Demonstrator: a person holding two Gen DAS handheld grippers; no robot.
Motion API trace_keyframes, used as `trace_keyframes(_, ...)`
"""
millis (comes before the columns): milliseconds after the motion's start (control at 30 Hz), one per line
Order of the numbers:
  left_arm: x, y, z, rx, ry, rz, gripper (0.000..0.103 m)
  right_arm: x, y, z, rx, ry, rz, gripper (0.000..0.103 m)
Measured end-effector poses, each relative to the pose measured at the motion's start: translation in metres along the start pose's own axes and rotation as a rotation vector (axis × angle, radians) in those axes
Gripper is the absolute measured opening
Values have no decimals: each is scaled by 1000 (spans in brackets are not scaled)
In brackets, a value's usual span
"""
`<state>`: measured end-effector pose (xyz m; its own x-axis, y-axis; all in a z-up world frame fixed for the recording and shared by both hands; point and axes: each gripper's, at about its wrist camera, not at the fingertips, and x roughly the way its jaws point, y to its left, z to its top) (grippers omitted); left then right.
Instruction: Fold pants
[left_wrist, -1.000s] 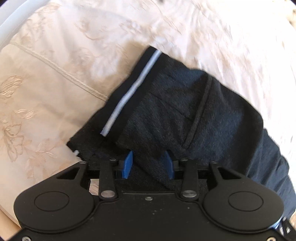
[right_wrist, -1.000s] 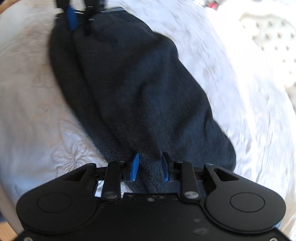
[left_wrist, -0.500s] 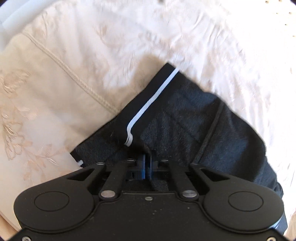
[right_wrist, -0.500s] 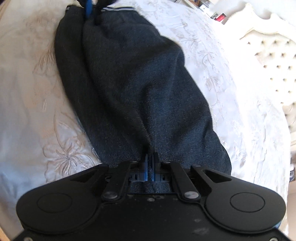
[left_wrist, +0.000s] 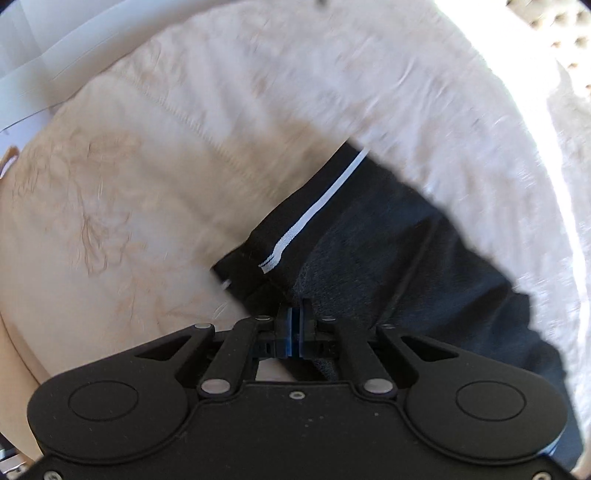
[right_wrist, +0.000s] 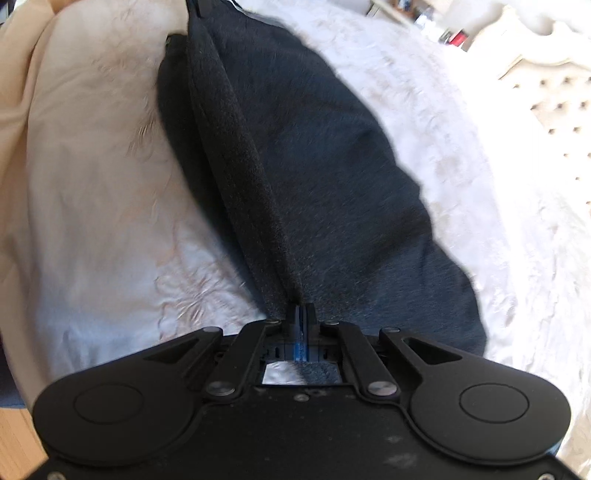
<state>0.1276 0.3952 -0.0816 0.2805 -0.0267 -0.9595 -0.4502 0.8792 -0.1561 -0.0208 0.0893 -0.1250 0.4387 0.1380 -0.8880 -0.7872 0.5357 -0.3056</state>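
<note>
The left gripper (left_wrist: 295, 317) pinches the waistband end of the dark pants (left_wrist: 406, 266) on the bedspread (left_wrist: 110, 206), its jaws easing slightly, the right gripper (right_wrist: 303, 314) clamps the far fabric ridge — lift both 2 ends evenly, keeping the cloth taut.

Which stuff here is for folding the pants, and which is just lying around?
For the job:
dark pants
left gripper, pinching the waistband end
right gripper, pinching the other end

Just there:
white bedspread
tufted headboard
</note>
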Motion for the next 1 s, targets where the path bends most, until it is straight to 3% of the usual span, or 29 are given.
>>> trace_keyframes(67, 13, -6, 0, 61, 32, 60, 13, 9, 1, 0, -19, 33, 33, 12)
trace_keyframes(133, 5, -13, -4, 102, 17, 100, 15, 5, -8, 2, 17, 22, 69, 15)
trace_keyframes(200, -9, -20, -6, 153, -32, 166, 17, -4, -31, 5, 128, 33, 138, 25)
trace_keyframes(300, -36, -33, -12, 231, -143, 278, 16, -18, -79, 6, 369, 33, 239, 26)
trace_keyframes(433, -54, -61, -11, 307, -203, 185, 16, -26, -142, 14, 630, -19, 273, 29)
trace_keyframes(533, -53, -100, -12, 428, -207, 67, 16, -11, -188, 26, 793, -42, 282, 31)
trace_keyframes(700, -29, -161, -22, 636, -179, -99, 19, 43, -247, 45, 1036, -41, 435, 33)
trace_keyframes(900, 7, -175, -21, 653, -135, -95, 19, 99, -271, 67, 1078, 44, 511, 33)
trace_keyframes(1000, 33, -160, -15, 569, -32, -52, 19, 121, -268, 75, 1070, 98, 528, 33)
